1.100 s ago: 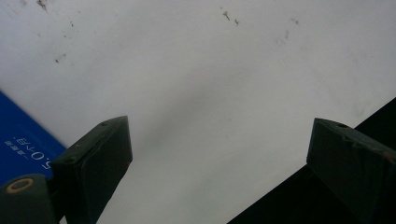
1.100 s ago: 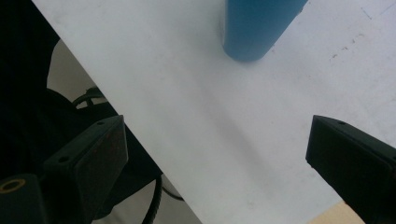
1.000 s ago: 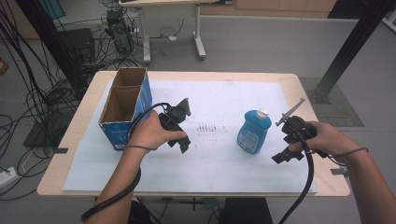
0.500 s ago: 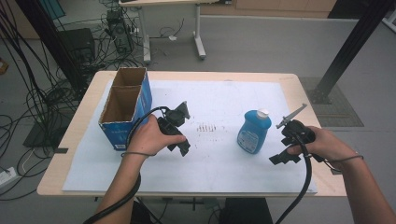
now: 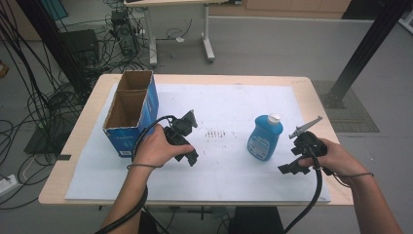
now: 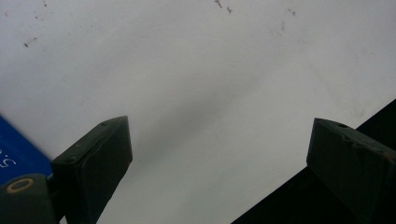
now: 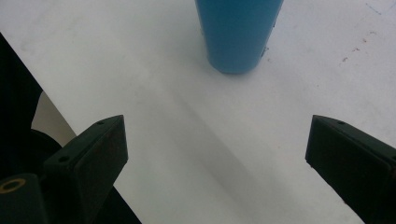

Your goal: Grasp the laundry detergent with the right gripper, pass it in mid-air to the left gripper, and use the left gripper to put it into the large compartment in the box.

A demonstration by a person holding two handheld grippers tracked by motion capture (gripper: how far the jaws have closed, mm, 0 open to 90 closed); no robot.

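Since the blue bottle stands upright on the white sheet, long axis vertical, straight ahead of the right gripper and near it: jaws spread wide, empty. Left gripper likewise spread, farther off, just beside the cardboard box.

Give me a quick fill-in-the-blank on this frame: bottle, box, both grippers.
1. The blue bottle stands upright on the white sheet and has a ____ cap.
2. The cardboard box at the left of the table is divided into ____ open compartments.
3. The jaws of the right gripper are ____, with the bottle ahead of them and not between them.
4. The left gripper holds ____ between its jaws.

Missing words: white; two; open; nothing
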